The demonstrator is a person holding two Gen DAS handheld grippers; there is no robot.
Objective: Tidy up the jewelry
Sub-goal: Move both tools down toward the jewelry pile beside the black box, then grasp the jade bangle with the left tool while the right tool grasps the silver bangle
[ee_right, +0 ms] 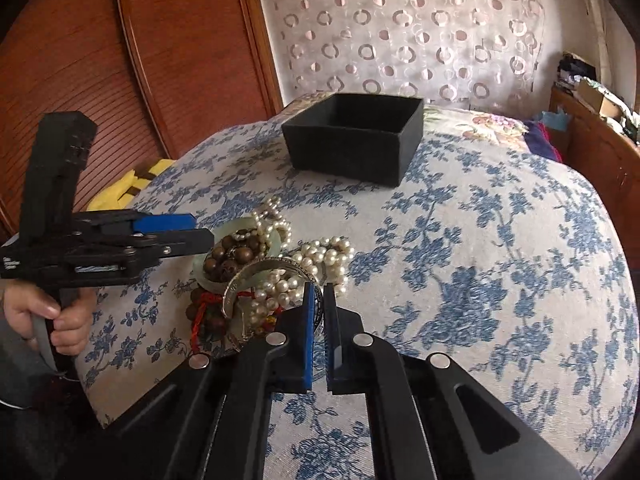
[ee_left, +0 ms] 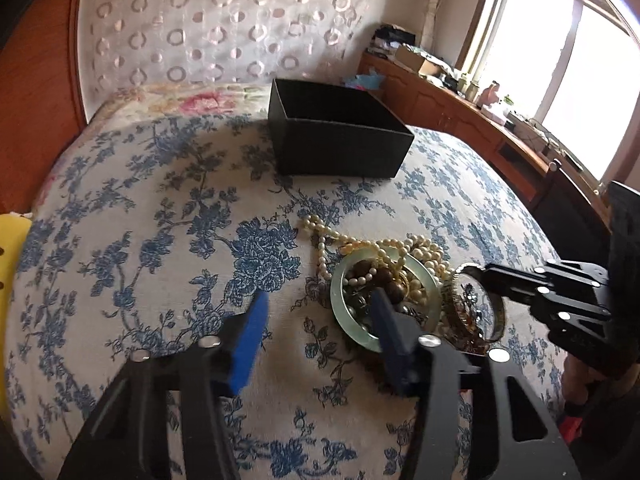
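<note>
At the far left in the right wrist view we see the person's hand [ee_right: 56, 316] holding the handle of the left tool [ee_right: 200, 232]. Its two fingers are spread wide and hold nothing; its tip hovers over the left edge of the jewelry pile [ee_right: 268, 276]. The pile lies on a bed cover [ee_right: 500, 260] with blue flowers. In it we see a pale green jade bangle [ee_left: 386, 304] lying flat, brown wooden beads [ee_right: 230, 258] inside and beside it, white pearl strands [ee_right: 316, 258] across the middle, and a silver bangle [ee_right: 256, 276] standing tilted over the beads. Next comes the right tool [ee_right: 319, 292], whose fingers are pressed nearly together on the rim of this silver bangle, at the right side of the pile. Behind the pile, well apart from it, a black open box [ee_right: 356, 140] stands on the same cover. At the far right, a wooden cabinet [ee_left: 460, 116] runs under a bright window [ee_left: 560, 52].
</note>
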